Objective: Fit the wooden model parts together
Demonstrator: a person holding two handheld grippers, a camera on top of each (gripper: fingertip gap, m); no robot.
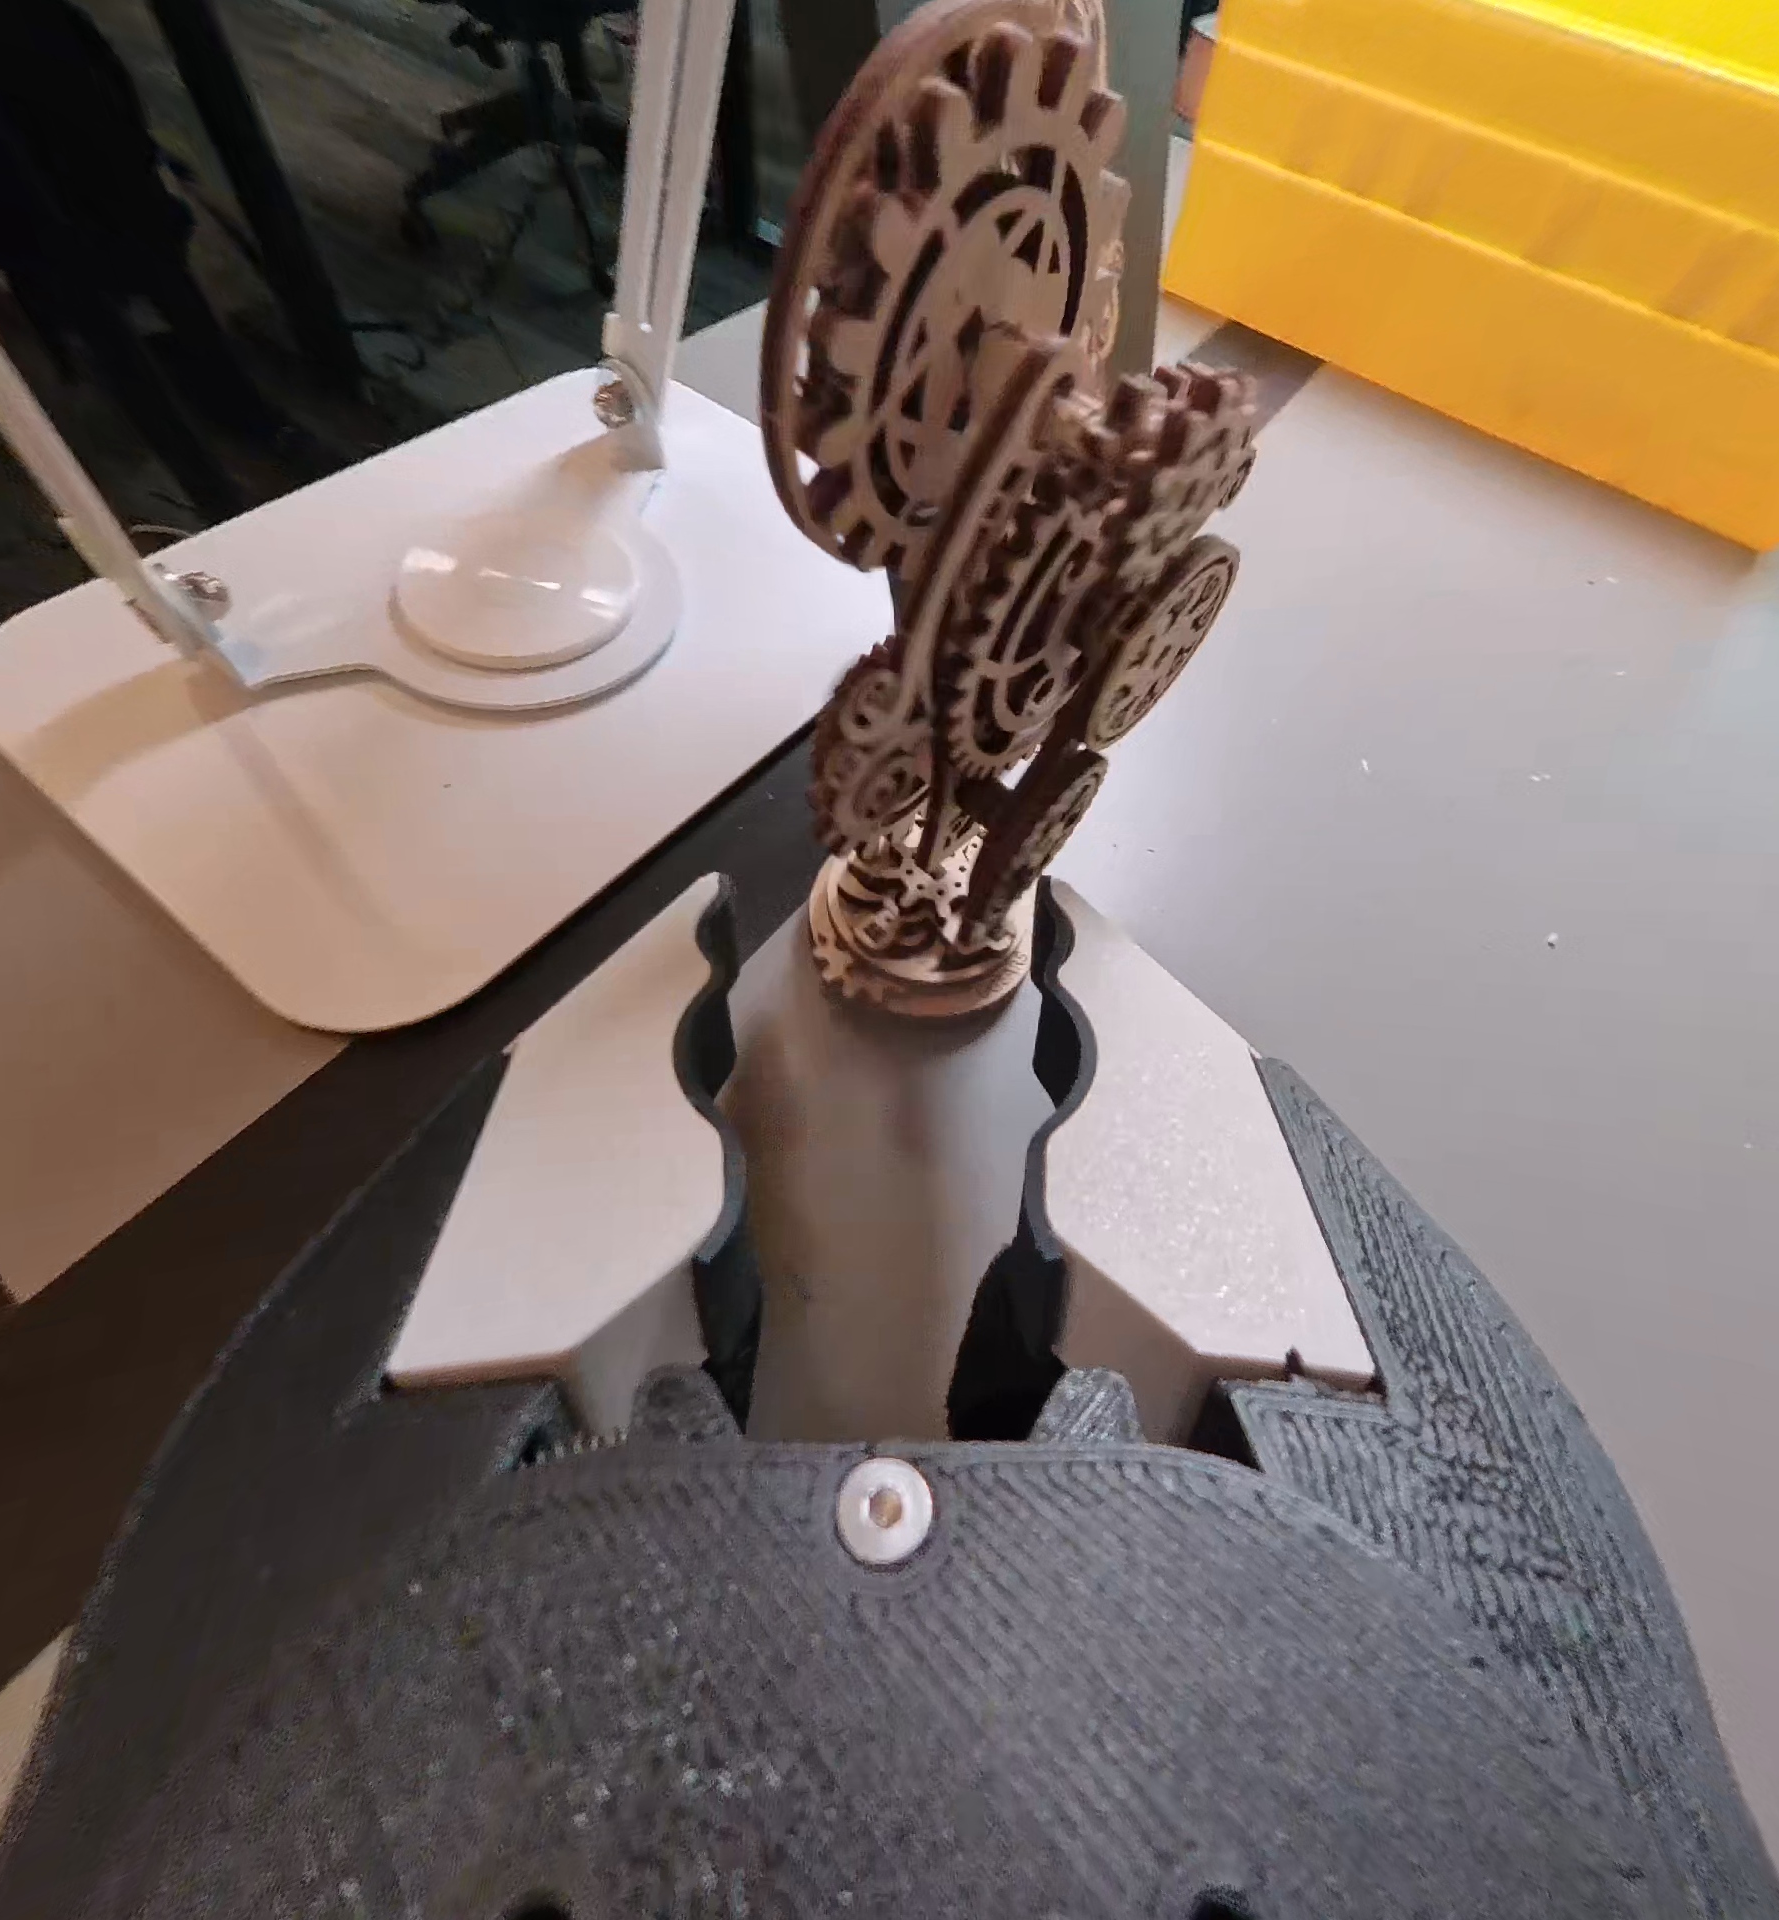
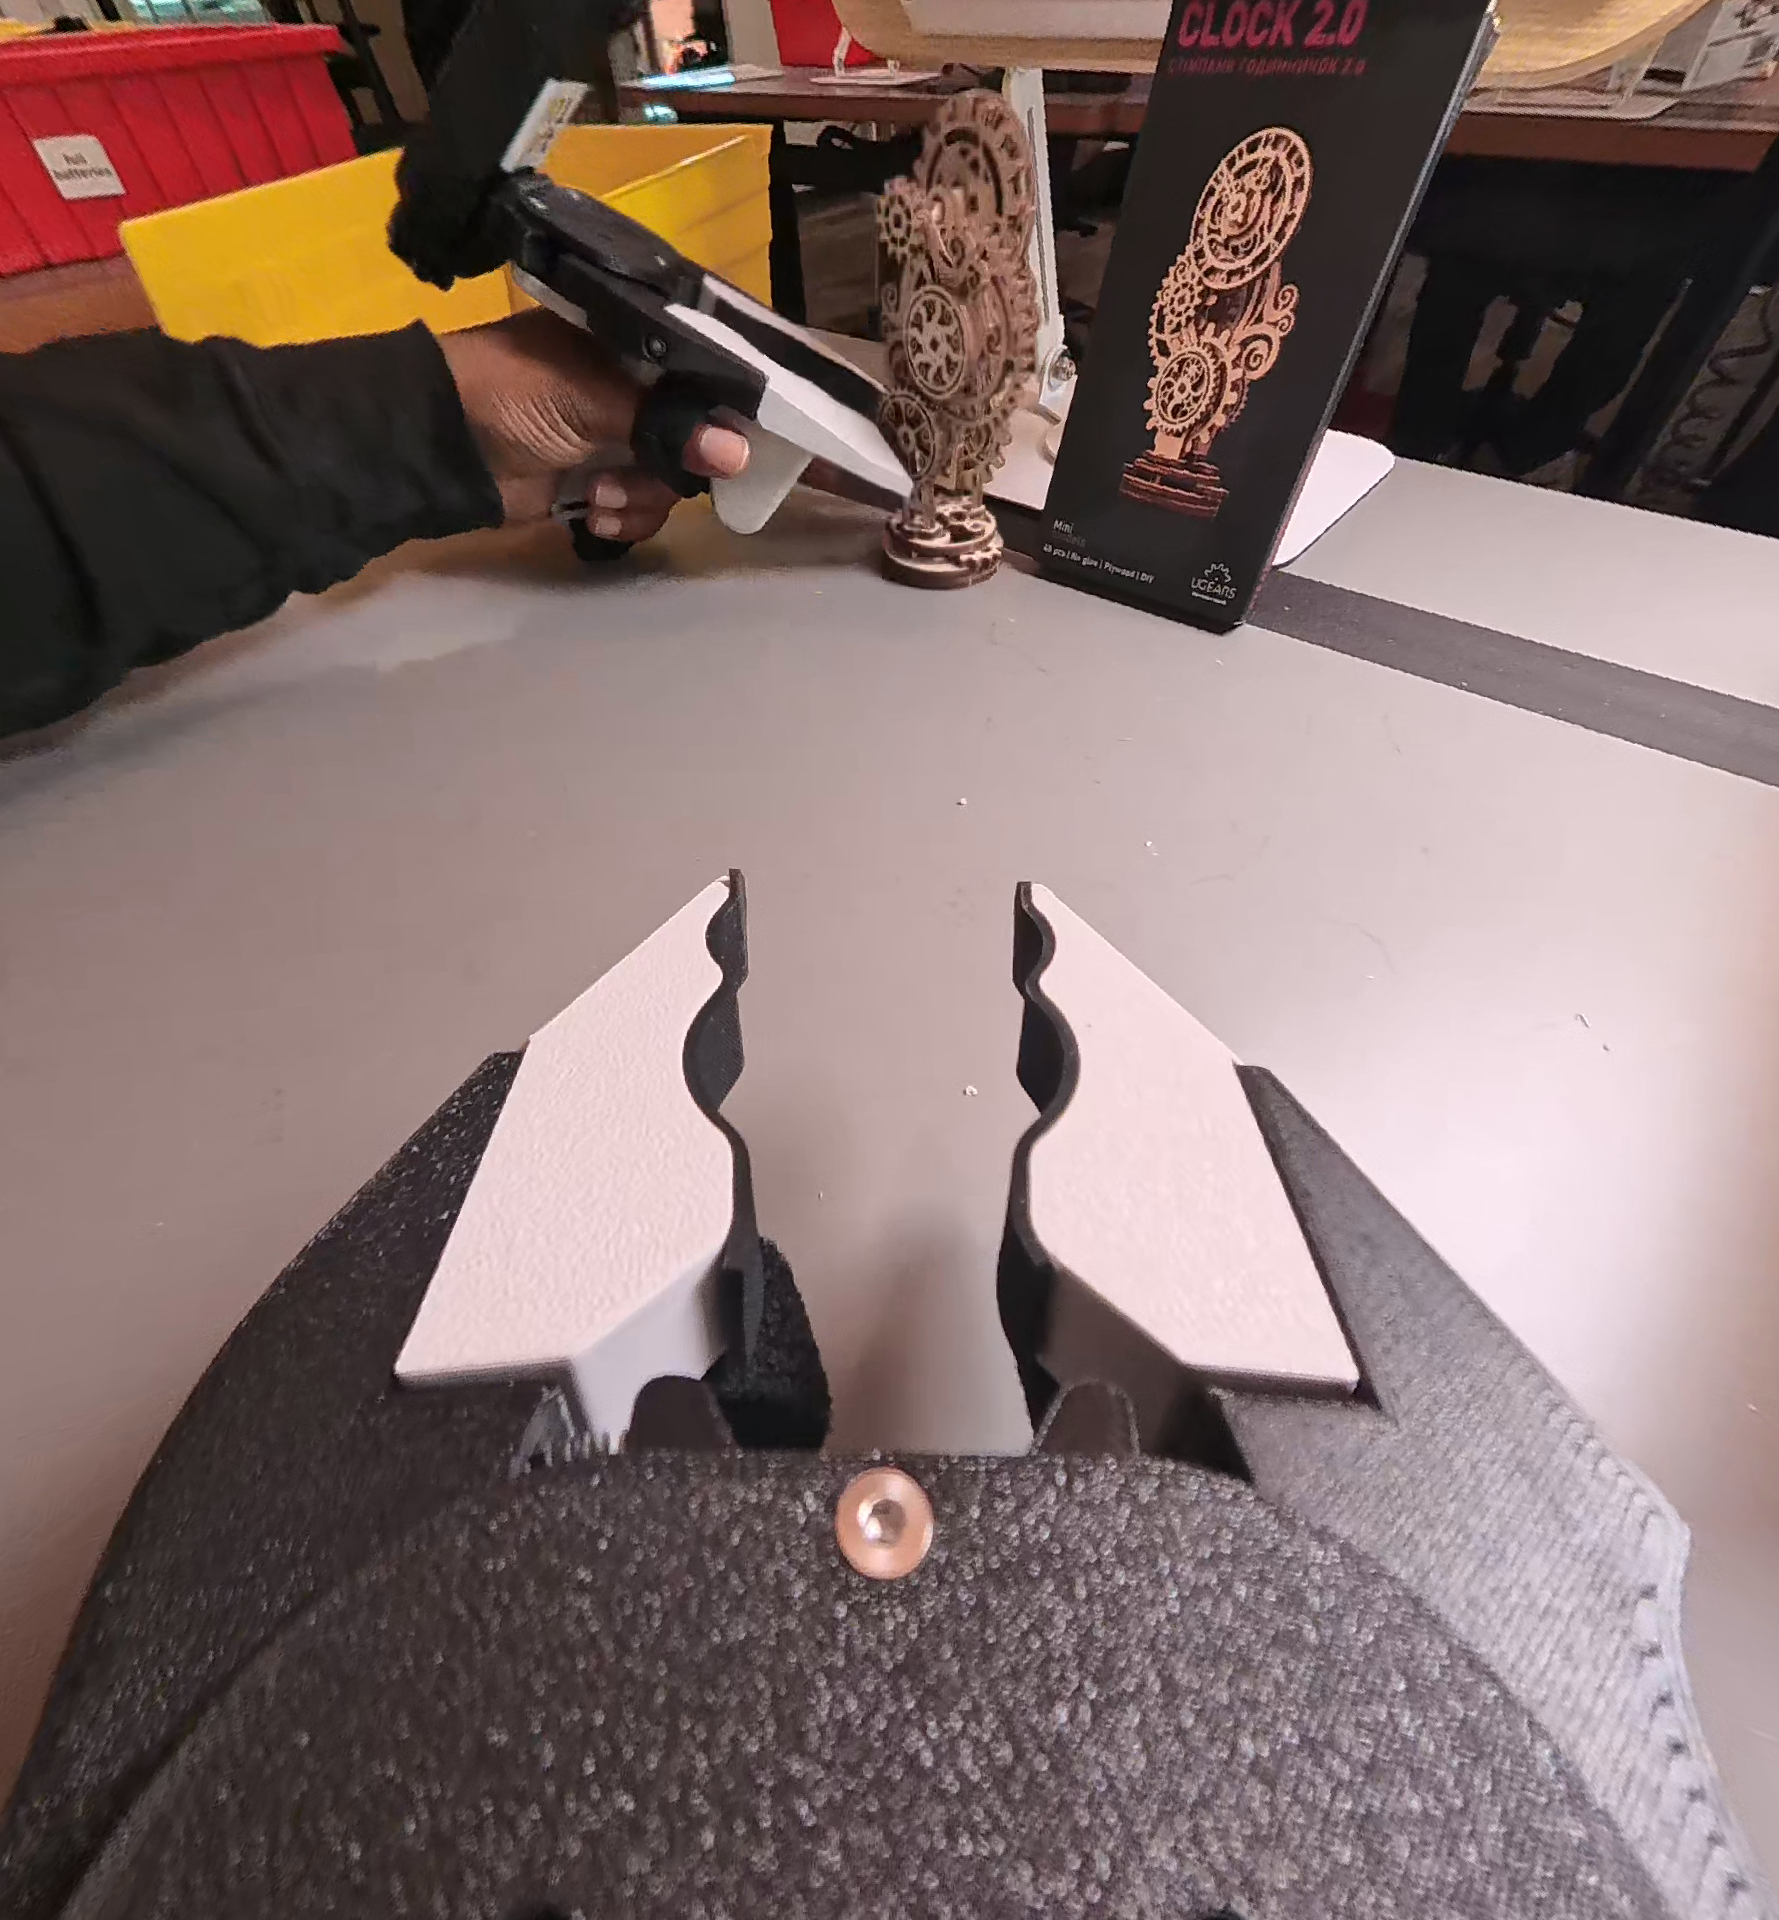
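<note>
So in the left wrist view we've got the wooden gear model (image 1: 978,582) standing right off the tips of the left tool (image 1: 890,914), its round base (image 1: 916,961) sitting on the grey surface (image 1: 1487,935) just at the mouth of the jaws. The long axis runs up and away from us, leaning a bit, with the big gear wheel at the top. The fingers are spread wide: the right fingertip (image 1: 1056,914) looks right beside the base, maybe brushing it, while there's clear daylight between the base and the other tip, so we'd say it's got hold of nothing. A white lamp base (image 1: 272,831) sits off to one side, a yellow bin (image 1: 1550,260) to the other. In the right wrist view the right tool (image 2: 880,899) is wide open too, nothing between the fingers but bare surface. The model (image 2: 952,343) stands upright well ahead, next to its dark product box (image 2: 1238,312), and the left tool (image 2: 895,473), held in a hand (image 2: 573,436), has its tips down by the model's lower part. So the left one's far nearer; the right would need a long reach forward.
</note>
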